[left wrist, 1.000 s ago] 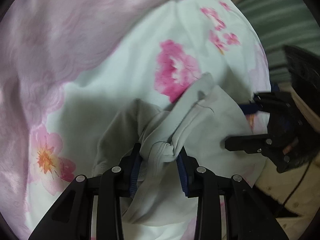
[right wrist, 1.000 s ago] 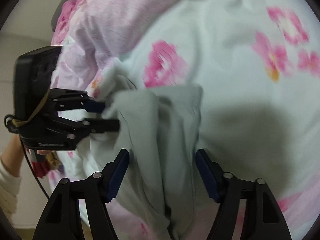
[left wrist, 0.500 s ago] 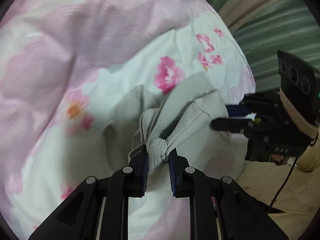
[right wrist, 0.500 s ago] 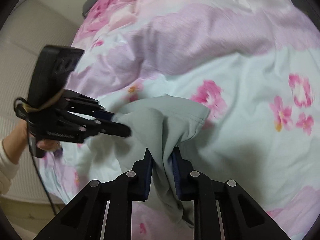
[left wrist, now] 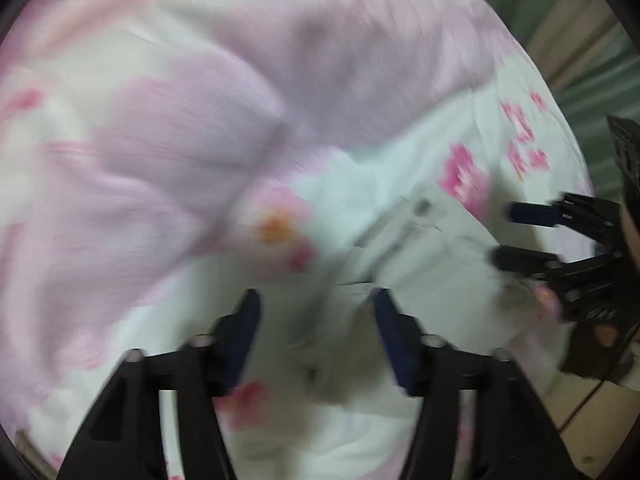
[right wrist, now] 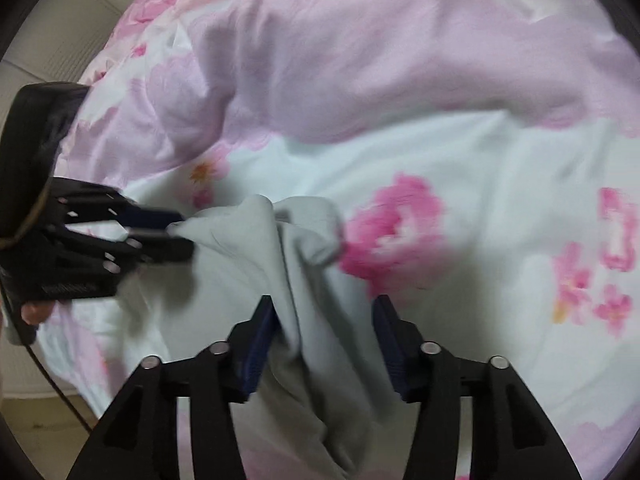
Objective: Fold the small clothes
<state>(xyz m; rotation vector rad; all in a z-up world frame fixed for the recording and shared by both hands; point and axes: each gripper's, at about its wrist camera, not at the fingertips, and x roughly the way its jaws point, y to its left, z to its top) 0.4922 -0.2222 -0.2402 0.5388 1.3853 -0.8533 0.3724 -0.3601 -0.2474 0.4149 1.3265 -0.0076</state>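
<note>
A small pale grey garment (right wrist: 304, 272) lies crumpled on the flowered bed cover (right wrist: 460, 168). My right gripper (right wrist: 324, 320) points down over it. Its jaws are opening, and the cloth runs loose between the blue pads (right wrist: 260, 340) without being pinched. My left gripper (right wrist: 186, 236) comes in from the left, its jaws opening too, with a corner of the garment between its fingertips. The left wrist view is blurred: the left gripper (left wrist: 316, 320) stands wide open, the garment (left wrist: 432, 256) lies ahead to the right, and the right gripper (left wrist: 504, 236) is beyond it.
The pink and white bed cover (left wrist: 160, 160) fills both views and bunches up in folds at the back. A green curtain (left wrist: 580, 40) and light floor (left wrist: 592, 400) show past the bed's right edge. A hand (right wrist: 36, 312) holds the left gripper by a pale wall (right wrist: 40, 40).
Half a second ago both grippers were shut on the bunched garment and lifted it. Now both pairs of jaws stand apart and the cloth has gone slack. The left view has swung sideways.
</note>
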